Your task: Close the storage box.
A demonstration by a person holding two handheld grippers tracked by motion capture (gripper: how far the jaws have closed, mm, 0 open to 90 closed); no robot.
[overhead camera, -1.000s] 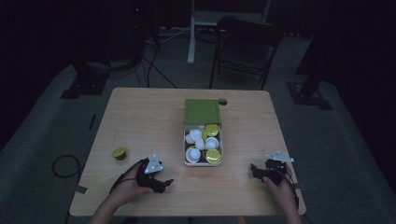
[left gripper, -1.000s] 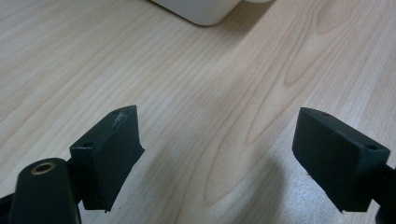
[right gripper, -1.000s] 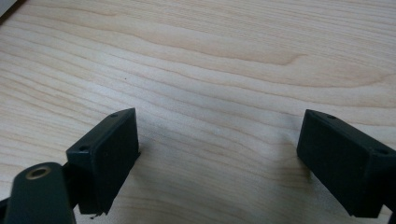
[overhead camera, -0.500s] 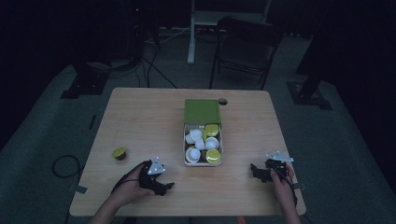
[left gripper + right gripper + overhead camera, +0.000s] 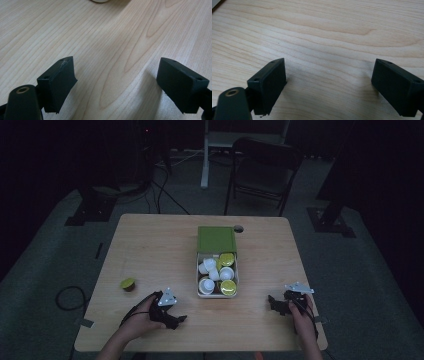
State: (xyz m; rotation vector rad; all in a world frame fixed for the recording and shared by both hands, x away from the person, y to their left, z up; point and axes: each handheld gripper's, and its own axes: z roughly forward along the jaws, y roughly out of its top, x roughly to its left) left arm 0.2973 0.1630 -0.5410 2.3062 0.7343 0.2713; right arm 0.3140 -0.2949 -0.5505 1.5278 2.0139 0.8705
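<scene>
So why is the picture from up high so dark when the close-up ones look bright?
High view: dim room, so the table and box of capsules look murky. Left gripper view: the wood is brightly lit and sharp, the left gripper throwing soft shadows. Right gripper view: the same around the right gripper.

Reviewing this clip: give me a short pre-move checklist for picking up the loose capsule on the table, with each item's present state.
1. Left gripper open, nothing between the jaws: ok.
2. Right gripper open, nothing between the jaws: ok.
3. Loose capsule out in the open on the table, left of the left gripper: ok.
4. Box open, its green lid slid back: ok.
5. Free slot in the box: cannot tell.
</scene>
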